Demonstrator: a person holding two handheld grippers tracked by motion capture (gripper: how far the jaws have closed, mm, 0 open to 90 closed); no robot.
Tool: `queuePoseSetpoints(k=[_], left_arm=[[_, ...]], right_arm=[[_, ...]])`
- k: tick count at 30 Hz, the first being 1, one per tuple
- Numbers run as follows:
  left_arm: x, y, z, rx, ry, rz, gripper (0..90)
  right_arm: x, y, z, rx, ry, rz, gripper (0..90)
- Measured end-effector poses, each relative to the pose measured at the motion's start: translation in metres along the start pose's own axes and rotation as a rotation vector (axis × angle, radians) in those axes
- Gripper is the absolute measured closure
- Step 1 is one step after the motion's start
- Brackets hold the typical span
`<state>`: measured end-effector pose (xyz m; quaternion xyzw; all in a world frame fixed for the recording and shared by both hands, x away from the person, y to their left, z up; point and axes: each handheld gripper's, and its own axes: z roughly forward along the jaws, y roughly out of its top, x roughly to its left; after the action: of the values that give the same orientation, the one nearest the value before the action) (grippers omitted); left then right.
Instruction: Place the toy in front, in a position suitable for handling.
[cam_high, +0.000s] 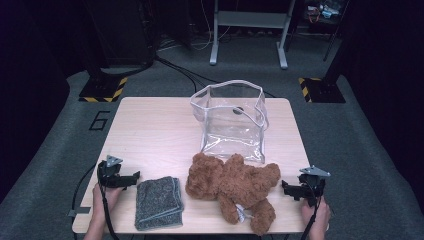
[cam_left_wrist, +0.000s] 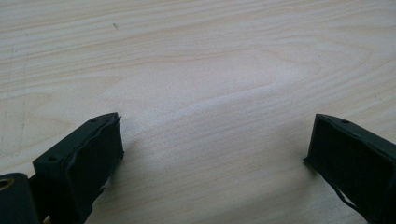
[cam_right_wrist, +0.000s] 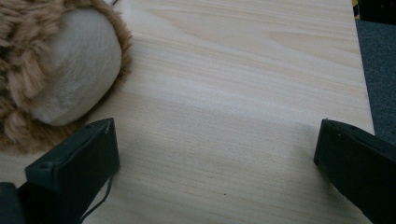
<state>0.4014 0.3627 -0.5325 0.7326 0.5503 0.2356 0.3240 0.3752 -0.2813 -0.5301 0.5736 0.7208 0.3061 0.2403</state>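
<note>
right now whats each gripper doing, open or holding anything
Left gripper: open, nothing between the jaws, bare table below.
Right gripper: open, holding nothing; the teddy bear lies just beside one jaw.

Dim room, grey carpet floor, pale wooden table.

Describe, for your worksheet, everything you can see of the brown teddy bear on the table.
The teddy bear is a shaggy brown plush toy lying flat near the front edge of the wooden table, limbs spread. One paw has a pale, smooth-looking pad, seen close in the right gripper view. A small white tag shows by its lower legs. It lies just in front of the clear plastic bag, with the folded grey towel beside it. No gripper touches it.
</note>
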Motion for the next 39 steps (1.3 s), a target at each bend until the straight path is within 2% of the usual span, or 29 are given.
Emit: queuePoseSetpoints(k=[18, 24, 26, 28, 30, 33, 34, 35, 36, 39], left_arm=[[0.0, 0.0, 0.0, -0.006, 0.011, -0.001, 4.4], [0.004, 0.002, -0.001, 0.0, -0.017, -0.002, 3.7], [0.007, 0.004, -0.001, -0.002, -0.026, -0.015, 3.4], [0.011, 0.009, -0.006, -0.019, -0.024, -0.032, 3.4], [0.013, 0.017, -0.012, -0.041, -0.009, -0.029, 3.7], [0.013, 0.032, -0.02, -0.061, -0.014, -0.02, 3.9], [0.013, 0.032, -0.02, -0.061, -0.014, -0.02, 4.0], [0.012, 0.046, -0.026, -0.083, -0.002, 0.002, 4.0], [0.011, 0.051, -0.028, -0.087, 0.0, 0.004, 4.0], [0.009, 0.067, -0.034, -0.103, -0.025, 0.003, 3.9]], right_arm=[[0.0, 0.0, 0.0, -0.001, 0.001, 0.0, 0.0], [0.0, 0.0, 0.0, -0.001, 0.001, 0.0, 0.0], [0.0, 0.0, 0.0, 0.0, 0.001, 0.0, 0.0], [0.0, 0.0, 0.0, 0.0, 0.001, 0.0, 0.0], [0.0, 0.0, 0.0, -0.001, 0.001, 0.0, 0.0], [0.0, 0.0, 0.0, -0.001, 0.001, -0.001, 0.0], [0.0, 0.0, 0.0, -0.001, 0.001, -0.001, 0.0], [0.0, 0.0, 0.0, 0.0, 0.001, 0.0, 0.0], [0.0, 0.0, 0.0, -0.001, 0.001, -0.001, 0.0], [0.0, 0.0, 0.0, -0.001, 0.001, -0.001, 0.0]])
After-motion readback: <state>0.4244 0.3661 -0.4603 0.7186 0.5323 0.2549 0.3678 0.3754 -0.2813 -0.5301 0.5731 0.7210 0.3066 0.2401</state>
